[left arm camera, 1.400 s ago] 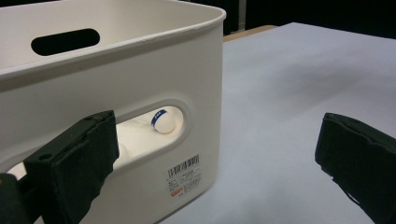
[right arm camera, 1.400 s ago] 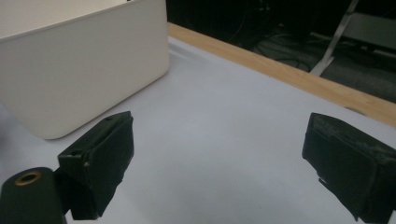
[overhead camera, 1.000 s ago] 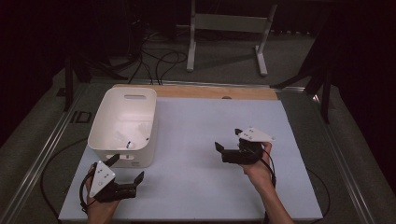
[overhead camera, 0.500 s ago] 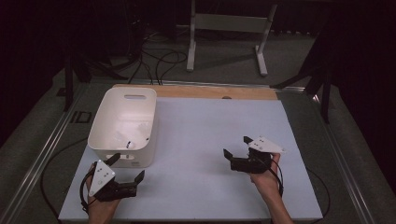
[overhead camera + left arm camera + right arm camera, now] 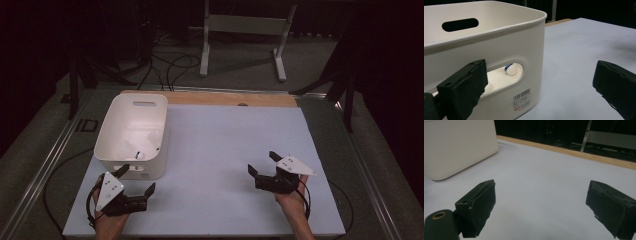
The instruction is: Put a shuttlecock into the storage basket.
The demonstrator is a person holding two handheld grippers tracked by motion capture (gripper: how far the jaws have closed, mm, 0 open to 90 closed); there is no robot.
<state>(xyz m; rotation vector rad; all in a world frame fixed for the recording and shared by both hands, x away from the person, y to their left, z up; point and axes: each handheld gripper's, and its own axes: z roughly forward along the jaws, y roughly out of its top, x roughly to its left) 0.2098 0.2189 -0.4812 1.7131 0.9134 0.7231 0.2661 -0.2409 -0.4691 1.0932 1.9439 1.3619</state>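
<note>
- At the desk's [image 5: 225, 150] near-left corner, the left gripper [image 5: 136, 186], wide open and empty, sits just beside the white bin [image 5: 131, 131]; advancing could shove it
- Inside the bin, a small white ball [image 5: 511, 69] could roll
- The right gripper [image 5: 262, 164], wide open and empty, hovers well apart

You held two grippers, the left gripper [image 5: 136, 180] and the right gripper [image 5: 262, 163], one in each hand. One white bin [image 5: 114, 129] stood on one table [image 5: 230, 135]. One small white ball [image 5: 511, 69] lay inside the bin.

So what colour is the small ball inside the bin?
White with a blue band; the ball shows best in the left gripper view, through the bin's handle slot.
</note>
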